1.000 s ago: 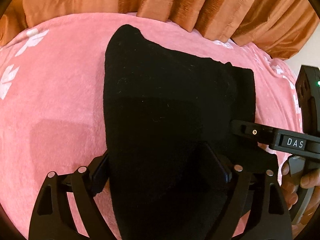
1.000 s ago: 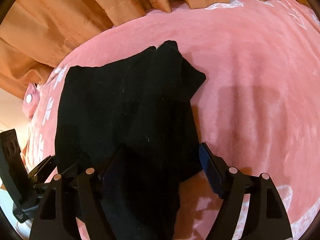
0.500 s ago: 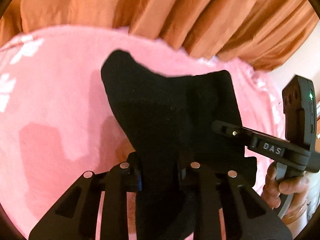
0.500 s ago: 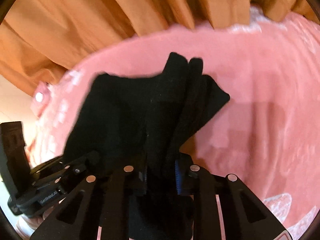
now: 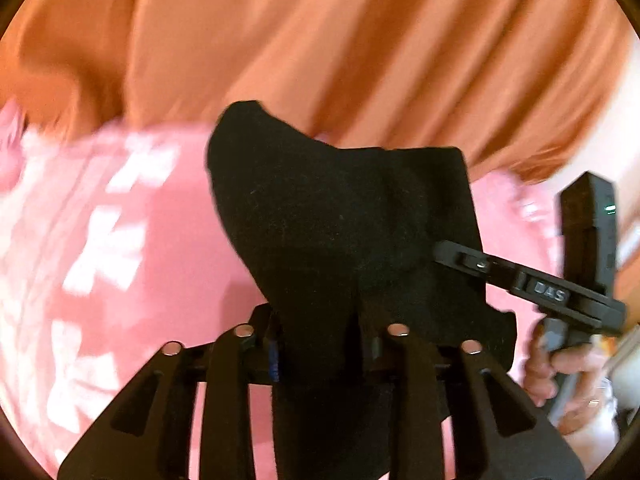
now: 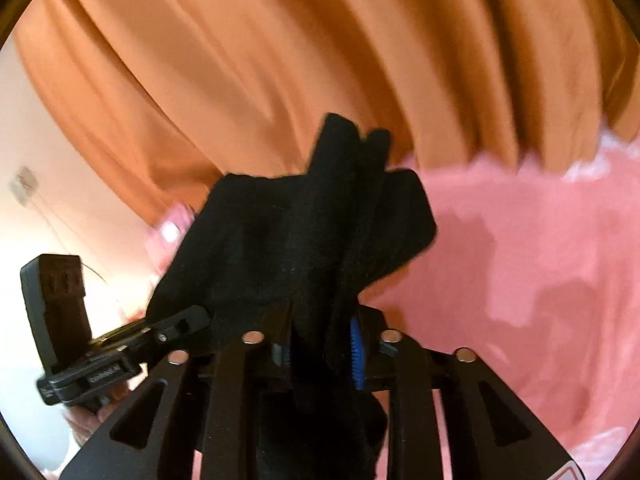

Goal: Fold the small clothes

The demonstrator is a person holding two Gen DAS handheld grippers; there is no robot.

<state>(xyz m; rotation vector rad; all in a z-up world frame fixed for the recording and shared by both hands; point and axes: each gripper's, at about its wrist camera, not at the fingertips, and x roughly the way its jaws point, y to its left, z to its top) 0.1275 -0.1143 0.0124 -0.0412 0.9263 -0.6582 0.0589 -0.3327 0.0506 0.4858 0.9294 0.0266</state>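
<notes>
Taking the pink blanket [image 5: 168, 248] as my landmark: it spreads below everything, and behind its far edge hangs the orange curtain [image 5: 360, 40], blurred in both wrist views.

Above the blanket I have the black garment [image 5: 340, 216] lifted and stretched between the two tools, its far end drooping toward the blanket's curtain side. From the right wrist view the cloth looks bunched into several vertical pleats, not one flat layer.

My left gripper [image 5: 320, 344] has clamped down on the near edge of the garment; its jaws have just eased a little wider again, yet the fabric sits pinched between the pads. My right gripper [image 6: 320, 348] does the same on the neighbouring stretch of that edge, blue pads pressing a thick wad, jaws also just slightly relaxed. In the left wrist view the right tool shows at the garment's right side, with my hand [image 5: 560, 376] on its handle.

What worries me:
- That slight loosening. If either pinch holds only an outer layer, I judge the cloth could slide out mid-carry and fall in a heap on the blanket.
- The pleats by the right pads; laid down like this, the fold would likely land crooked and lumpy.
- The two tools sit close together, so the free corners hang unguided and may tuck under.
</notes>
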